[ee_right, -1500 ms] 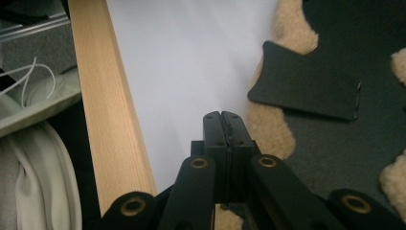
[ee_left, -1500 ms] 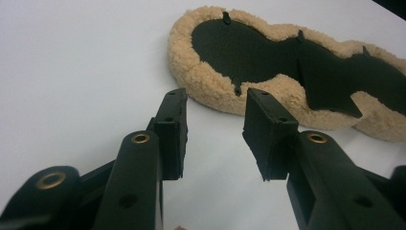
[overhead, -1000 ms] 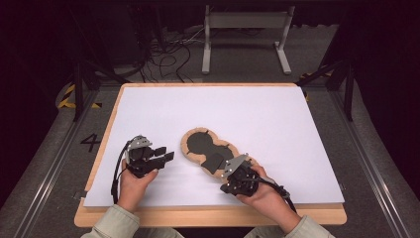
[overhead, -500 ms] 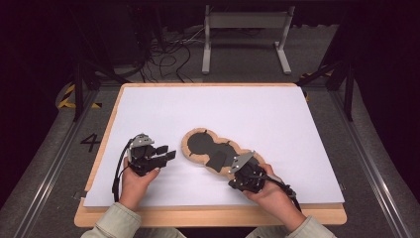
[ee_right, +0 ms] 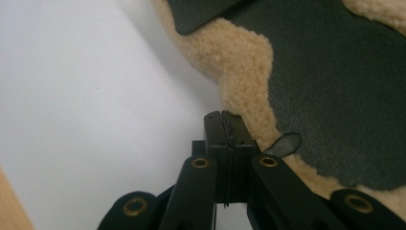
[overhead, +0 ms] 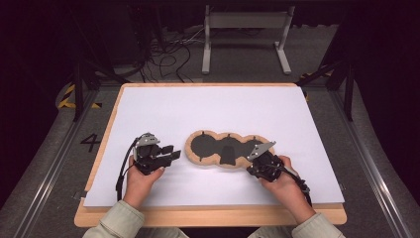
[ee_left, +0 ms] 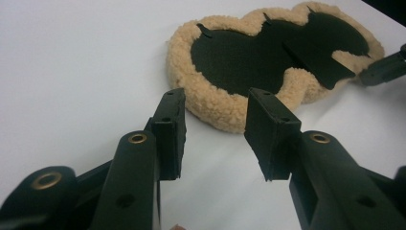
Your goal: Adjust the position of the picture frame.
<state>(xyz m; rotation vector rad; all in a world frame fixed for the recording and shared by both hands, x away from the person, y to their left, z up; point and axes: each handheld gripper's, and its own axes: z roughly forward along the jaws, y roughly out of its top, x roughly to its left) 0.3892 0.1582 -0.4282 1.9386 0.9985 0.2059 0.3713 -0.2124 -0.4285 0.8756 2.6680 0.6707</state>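
The left tongs [overhead: 171,154] sit near the front left of the white-covered worktop [overhead: 163,106], jaws apart with nothing between them, pointing toward the tan fleece pad with a black three-lobed inner panel and small black tabs along its rim [overhead: 224,149]. In the left gripper view that pad [ee_left: 225,100] lies flat just beyond the open jaw tips, its nearest lobe close to them but not touching. It rests a little in front of the worktop's middle, lobes running left to right. The right tongs [overhead: 258,161] are at the pad's front right lobe; in the right gripper view the right tongs [ee_right: 224,117] are pressed fully together, resting against the fleecy border [ee_right: 242,67] beside a small black tab [ee_right: 286,143], and I cannot tell whether any fleece is pinched between them. The risk, as I judge it, is that a closed pair only brushing the pile slips off when lifted or pulled, or drags the light pad across the smooth sheet; a left pinch taken too shallow on the soft rim could slide off likewise, or fold the lobe over.
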